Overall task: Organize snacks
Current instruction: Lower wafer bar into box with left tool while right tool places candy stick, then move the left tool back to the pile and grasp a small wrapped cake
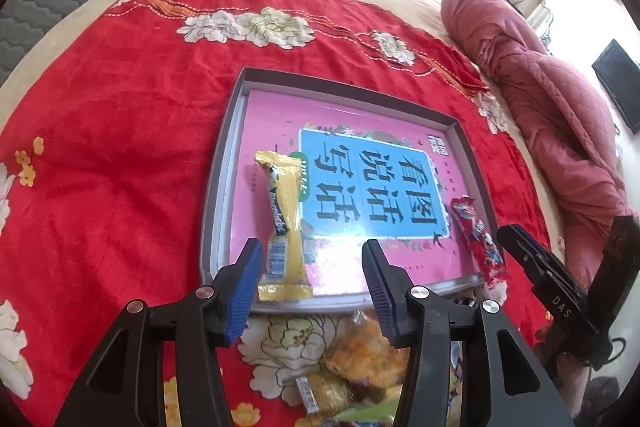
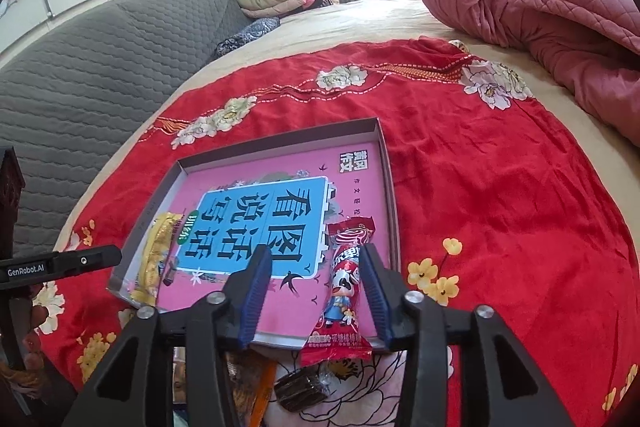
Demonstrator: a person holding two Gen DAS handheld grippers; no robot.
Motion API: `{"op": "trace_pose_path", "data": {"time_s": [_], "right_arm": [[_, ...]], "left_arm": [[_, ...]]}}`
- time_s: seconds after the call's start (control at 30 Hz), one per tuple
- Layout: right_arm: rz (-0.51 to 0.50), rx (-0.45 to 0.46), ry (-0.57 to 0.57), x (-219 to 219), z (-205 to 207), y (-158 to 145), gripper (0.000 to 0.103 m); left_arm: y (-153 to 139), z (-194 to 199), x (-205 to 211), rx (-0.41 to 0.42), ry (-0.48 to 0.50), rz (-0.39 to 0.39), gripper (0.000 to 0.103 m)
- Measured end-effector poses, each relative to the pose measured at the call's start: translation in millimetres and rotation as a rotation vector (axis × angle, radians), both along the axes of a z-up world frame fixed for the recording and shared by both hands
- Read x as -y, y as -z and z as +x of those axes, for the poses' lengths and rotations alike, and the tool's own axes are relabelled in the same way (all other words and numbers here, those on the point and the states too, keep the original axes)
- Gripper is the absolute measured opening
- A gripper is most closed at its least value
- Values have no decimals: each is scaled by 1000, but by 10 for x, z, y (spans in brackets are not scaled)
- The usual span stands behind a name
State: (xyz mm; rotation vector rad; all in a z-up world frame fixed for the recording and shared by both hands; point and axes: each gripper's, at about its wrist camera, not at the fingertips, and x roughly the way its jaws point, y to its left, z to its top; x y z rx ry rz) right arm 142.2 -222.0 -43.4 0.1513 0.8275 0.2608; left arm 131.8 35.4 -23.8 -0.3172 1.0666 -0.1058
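— Snacks first: where do they lie?

— Two lie in the shallow tray (image 1: 216, 187) on the red blanket (image 1: 120, 131). The yellow wafer bar (image 1: 282, 223) lies along the tray's left side, its near end over the front rim. The red candy stick (image 2: 344, 287) lies along the right side, its near end hanging past the rim too.

— And your claws?

— My left gripper (image 1: 312, 259) is spread wide, holding nothing, with the yellow bar just inside its left finger. My right gripper (image 2: 316, 267) is also spread, the red stick beside its right finger; I cannot tell whether they touch.

— What crowds you?

— A pile of loose snacks (image 1: 360, 359) lies under my fingers in front of the tray. A pink quilt (image 2: 560, 27) is bunched off to the right, well apart.
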Motion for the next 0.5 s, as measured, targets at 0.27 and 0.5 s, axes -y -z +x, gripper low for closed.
{"op": "trace_pose_path", "data": {"time_s": [0.27,0.5], "right_arm": [[3,12,-26,-18,-102,-68,46],[-1,11,-34,-26,-159,-76,46]], "left_arm": [[-71,-198,71,3,55,14,53],[-93,-422,106,-5,83,31,53]]}}
